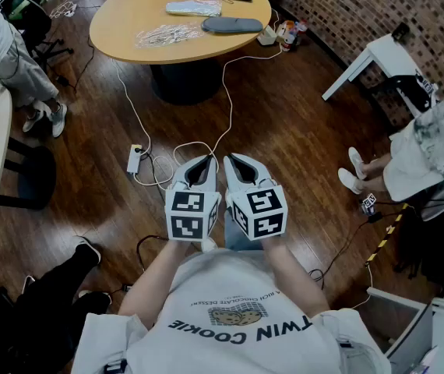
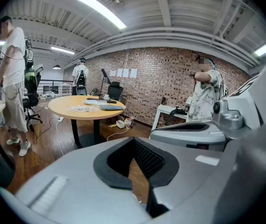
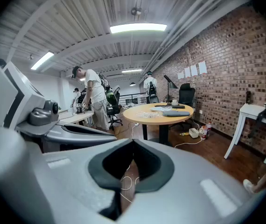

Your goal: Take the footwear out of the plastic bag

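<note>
Both grey two-jaw grippers, left (image 1: 203,160) and right (image 1: 232,160), are shut tight on nothing, side by side over brown wooden floor (image 1: 284,131). Round tan table (image 1: 128,14) sits well ahead.

Strip lights (image 3: 137,28) above the round desk (image 3: 158,113) light the room brightly and evenly, with soft shadows. Both gripper views bulge and darken at the edges.

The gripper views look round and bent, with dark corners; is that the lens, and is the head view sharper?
Left gripper view: the wide-angle lens bows the ceiling beams and blackens the corners; the strip light glares white. Right gripper view: same bowing, brick wall curved. Head view: straighter, evenly lit, round table crisp.
</note>
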Tool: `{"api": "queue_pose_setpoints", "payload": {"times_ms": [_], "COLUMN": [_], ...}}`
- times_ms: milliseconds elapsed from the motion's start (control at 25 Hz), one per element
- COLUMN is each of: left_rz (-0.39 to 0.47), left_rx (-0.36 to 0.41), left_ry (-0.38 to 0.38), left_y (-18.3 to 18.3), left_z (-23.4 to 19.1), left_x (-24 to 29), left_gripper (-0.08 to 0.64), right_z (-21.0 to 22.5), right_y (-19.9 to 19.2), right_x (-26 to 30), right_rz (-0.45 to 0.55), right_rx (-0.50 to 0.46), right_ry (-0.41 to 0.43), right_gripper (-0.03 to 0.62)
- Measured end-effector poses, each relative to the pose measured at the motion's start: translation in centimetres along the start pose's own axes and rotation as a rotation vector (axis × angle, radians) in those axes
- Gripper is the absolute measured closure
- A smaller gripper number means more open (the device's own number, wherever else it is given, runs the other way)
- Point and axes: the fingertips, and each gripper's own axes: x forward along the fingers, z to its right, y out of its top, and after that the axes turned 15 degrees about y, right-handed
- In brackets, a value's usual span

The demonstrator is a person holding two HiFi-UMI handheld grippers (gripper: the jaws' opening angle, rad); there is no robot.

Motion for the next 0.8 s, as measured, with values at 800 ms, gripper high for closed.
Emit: {"api": "queue_pose_setpoints", "payload": {"times_ms": [800], "left_rz": [-0.035], "left_rx": [0.016], "left_ry": [0.071], "left_y": [11.8], "left_z": [2.4], "left_x": [23.6], "left_gripper": [0.554], "right_z": [22.8], "right_y": [9.6], "right_x": [10.7], "right_rz": [0.006], "right_rx": [0.007], "right_ry": [0.083], "right_gripper": [0.591]}}
